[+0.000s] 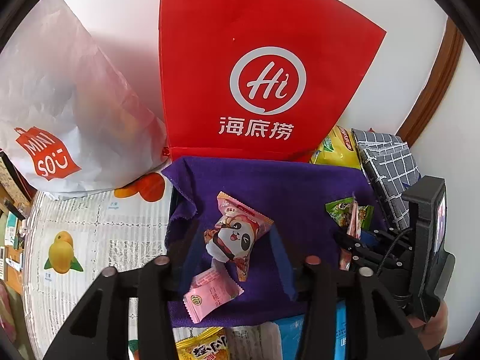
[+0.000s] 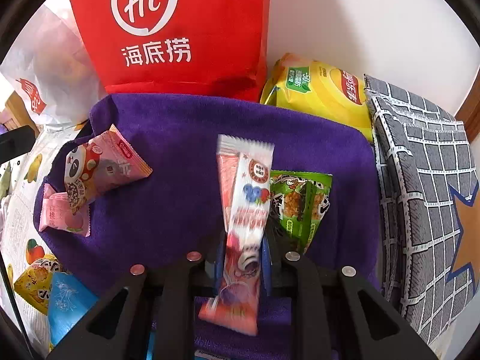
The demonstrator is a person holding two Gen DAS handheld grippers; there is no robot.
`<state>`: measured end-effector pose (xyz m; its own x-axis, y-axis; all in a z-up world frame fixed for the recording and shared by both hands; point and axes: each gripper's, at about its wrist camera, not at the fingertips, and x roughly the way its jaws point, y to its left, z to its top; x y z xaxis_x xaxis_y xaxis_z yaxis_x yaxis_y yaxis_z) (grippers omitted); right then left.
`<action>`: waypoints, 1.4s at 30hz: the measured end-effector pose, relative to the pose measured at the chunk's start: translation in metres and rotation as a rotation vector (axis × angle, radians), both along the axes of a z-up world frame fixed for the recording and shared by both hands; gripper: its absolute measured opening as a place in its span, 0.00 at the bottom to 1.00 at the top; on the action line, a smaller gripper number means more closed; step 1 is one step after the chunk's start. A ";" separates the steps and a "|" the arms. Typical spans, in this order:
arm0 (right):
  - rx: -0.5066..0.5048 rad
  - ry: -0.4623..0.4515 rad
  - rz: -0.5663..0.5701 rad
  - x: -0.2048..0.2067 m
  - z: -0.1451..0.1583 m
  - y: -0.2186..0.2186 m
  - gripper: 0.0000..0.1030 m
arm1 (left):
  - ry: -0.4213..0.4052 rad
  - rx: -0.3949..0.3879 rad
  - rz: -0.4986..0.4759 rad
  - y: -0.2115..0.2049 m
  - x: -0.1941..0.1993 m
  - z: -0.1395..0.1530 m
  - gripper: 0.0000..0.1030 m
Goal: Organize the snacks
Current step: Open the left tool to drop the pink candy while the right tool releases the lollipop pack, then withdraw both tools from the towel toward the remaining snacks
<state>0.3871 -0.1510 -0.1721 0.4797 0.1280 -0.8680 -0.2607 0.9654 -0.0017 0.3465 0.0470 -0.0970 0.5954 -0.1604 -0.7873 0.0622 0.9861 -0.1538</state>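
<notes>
A purple cloth covers the work spot. On it lie a pink panda snack and a small pink peach packet. My left gripper is open around these two, fingers apart. My right gripper is shut on a long pink-and-white snack bar, held above the cloth. A green seaweed snack lies just right of the bar. The right gripper also shows in the left wrist view, holding the bar beside the green snack.
A red Haidilao bag and a white Miniso bag stand behind the cloth. A yellow chip bag and a grey grid-pattern pouch lie right. A yellow snack and a blue packet lie in front on the fruit-print tablecloth.
</notes>
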 end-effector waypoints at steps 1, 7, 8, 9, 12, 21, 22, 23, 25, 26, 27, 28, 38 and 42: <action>0.001 -0.005 0.001 -0.001 0.001 0.000 0.20 | -0.003 0.002 0.000 0.000 -0.001 0.001 0.46; 0.006 -0.042 0.008 -0.009 0.017 -0.001 0.34 | -0.013 0.006 -0.006 -0.003 -0.005 0.008 0.50; 0.009 -0.057 0.007 -0.013 0.023 -0.002 0.36 | -0.016 0.006 -0.008 -0.003 -0.006 0.009 0.50; 0.013 -0.066 0.007 -0.014 0.028 -0.003 0.38 | -0.022 0.006 -0.011 -0.004 -0.008 0.012 0.50; 0.034 -0.113 0.007 -0.023 0.047 -0.004 0.46 | -0.041 0.004 -0.013 -0.005 -0.013 0.019 0.53; 0.075 -0.215 -0.028 -0.074 0.089 -0.028 0.53 | -0.115 0.029 -0.054 -0.025 -0.040 0.048 0.55; 0.069 -0.218 -0.021 -0.079 0.090 -0.030 0.53 | -0.123 0.038 -0.059 -0.028 -0.044 0.052 0.55; 0.059 -0.225 -0.021 -0.086 0.091 -0.031 0.53 | -0.131 0.050 -0.064 -0.032 -0.048 0.056 0.55; 0.042 -0.243 -0.029 -0.099 0.095 -0.034 0.53 | -0.146 0.061 -0.071 -0.037 -0.056 0.062 0.55; 0.040 -0.250 -0.037 -0.106 0.097 -0.036 0.53 | -0.153 0.063 -0.074 -0.038 -0.061 0.064 0.55; 0.041 -0.252 -0.043 -0.112 0.098 -0.037 0.53 | -0.156 0.066 -0.079 -0.039 -0.066 0.065 0.55; 0.043 -0.251 -0.049 -0.116 0.098 -0.039 0.53 | -0.153 0.071 -0.082 -0.040 -0.070 0.065 0.55; 0.092 -0.204 -0.106 -0.153 0.084 -0.048 0.53 | -0.102 0.057 -0.053 -0.015 -0.120 0.043 0.55; 0.094 -0.178 -0.107 -0.165 0.074 -0.049 0.53 | -0.080 0.049 -0.034 -0.004 -0.136 0.031 0.55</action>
